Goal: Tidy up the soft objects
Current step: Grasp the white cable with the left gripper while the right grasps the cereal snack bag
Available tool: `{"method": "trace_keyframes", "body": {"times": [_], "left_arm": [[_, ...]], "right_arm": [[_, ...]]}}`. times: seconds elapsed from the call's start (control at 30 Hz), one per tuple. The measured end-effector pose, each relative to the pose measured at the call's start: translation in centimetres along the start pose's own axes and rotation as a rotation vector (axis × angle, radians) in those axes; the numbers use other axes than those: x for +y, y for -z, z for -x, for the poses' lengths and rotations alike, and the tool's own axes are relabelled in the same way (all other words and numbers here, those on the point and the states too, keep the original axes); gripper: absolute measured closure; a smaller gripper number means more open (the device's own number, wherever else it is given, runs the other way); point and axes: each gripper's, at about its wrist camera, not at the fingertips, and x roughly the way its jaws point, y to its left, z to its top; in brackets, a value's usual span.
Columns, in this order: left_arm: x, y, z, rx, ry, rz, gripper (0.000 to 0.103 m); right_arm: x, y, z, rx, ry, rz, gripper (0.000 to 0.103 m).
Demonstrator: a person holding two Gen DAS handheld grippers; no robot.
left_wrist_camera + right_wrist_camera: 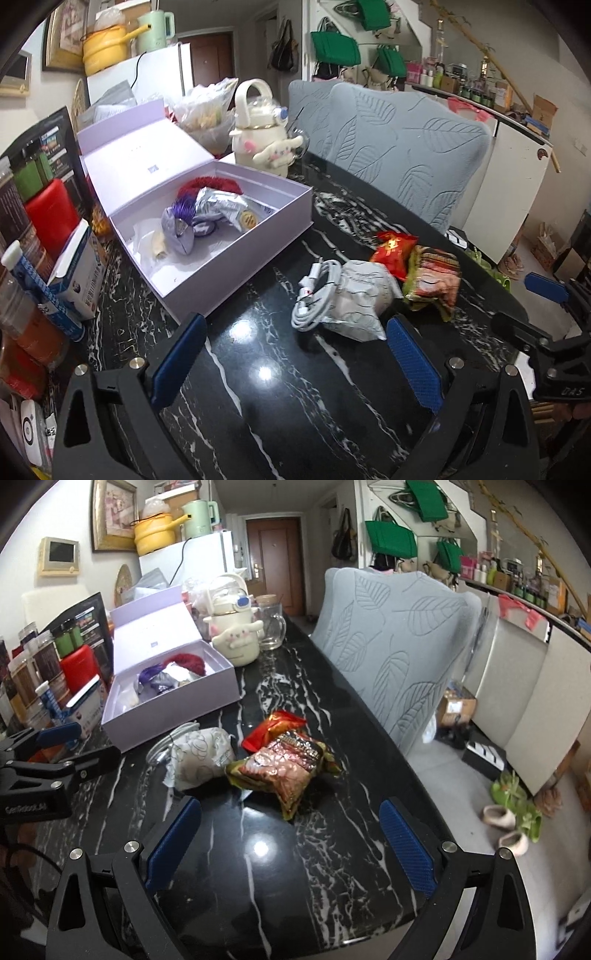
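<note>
An open lilac box (pixel 236 258) (pixel 177 716) lies on the black marble table and holds a red fuzzy item (pixel 212 183), a silver packet (pixel 221 206) and a purple item (pixel 181 221). In front of it lie a white patterned pouch (pixel 360 302) (pixel 201 757), a coiled white cable (pixel 314 295), a red packet (pixel 393 251) (pixel 275 725) and a green-edged snack bag (pixel 436 284) (pixel 288 771). My left gripper (pixel 295 332) is open, just short of the pouch and cable. My right gripper (pixel 291 816) is open, just short of the snack bag.
A cream plush-covered kettle (pixel 264 129) (pixel 234 635) and a glass mug (pixel 273 626) stand behind the box. Jars, a red tin (pixel 48 214) and small cartons crowd the left edge. A grey leaf-pattern chair (pixel 399 155) (pixel 399 646) stands along the table's right side.
</note>
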Motion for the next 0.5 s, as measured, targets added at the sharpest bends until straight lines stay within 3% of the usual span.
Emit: {"method": "trace_keyframes", "body": {"times": [0.5], "left_arm": [[1.3, -1.2, -6.6, 0.082, -0.013, -0.003, 0.003]], "right_arm": [[-0.8, -1.4, -4.6, 0.053, -0.019, -0.016, 0.005]]}}
